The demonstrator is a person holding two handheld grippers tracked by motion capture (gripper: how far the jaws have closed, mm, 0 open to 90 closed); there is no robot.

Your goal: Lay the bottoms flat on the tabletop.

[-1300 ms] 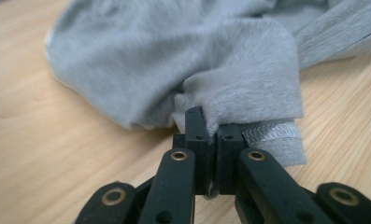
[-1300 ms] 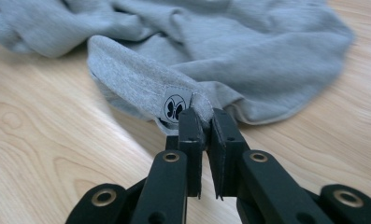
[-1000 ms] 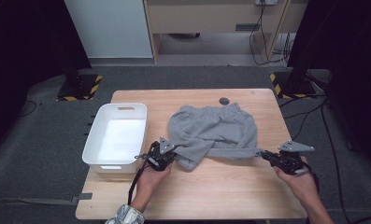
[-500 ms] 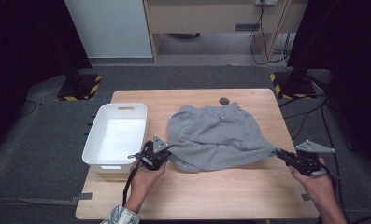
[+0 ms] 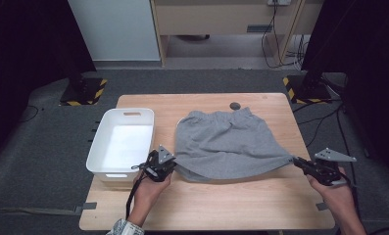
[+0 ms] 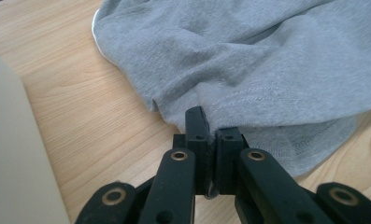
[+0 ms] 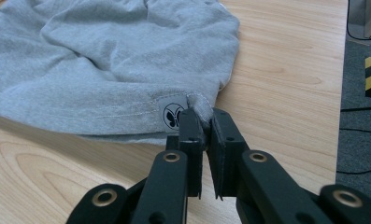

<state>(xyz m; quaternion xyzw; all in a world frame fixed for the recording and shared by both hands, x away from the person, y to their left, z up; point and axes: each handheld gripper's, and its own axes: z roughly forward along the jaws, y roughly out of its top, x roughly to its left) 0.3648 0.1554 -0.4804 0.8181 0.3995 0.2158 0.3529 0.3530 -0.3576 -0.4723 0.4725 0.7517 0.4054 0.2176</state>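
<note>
On the table [image 5: 221, 205], from above, grey shorts [image 5: 226, 144] lay spread flat, waistband toward the far edge, just right of a white bin [image 5: 123, 142]. At the near left corner of the hem the left gripper [image 5: 171, 164] pinched the cloth; the right gripper [image 5: 300, 162] pinched the near right corner, the hem drawn taut between them.

Along the left gripper [image 6: 210, 130], its jaws were pressed together on a fold of the shorts [image 6: 248, 60], with the bin [image 6: 10, 163] at the left.

Along the right gripper [image 7: 203, 122], the jaws clamped the hem corner of the shorts [image 7: 103, 60] beside a small butterfly label [image 7: 172, 115].
</note>
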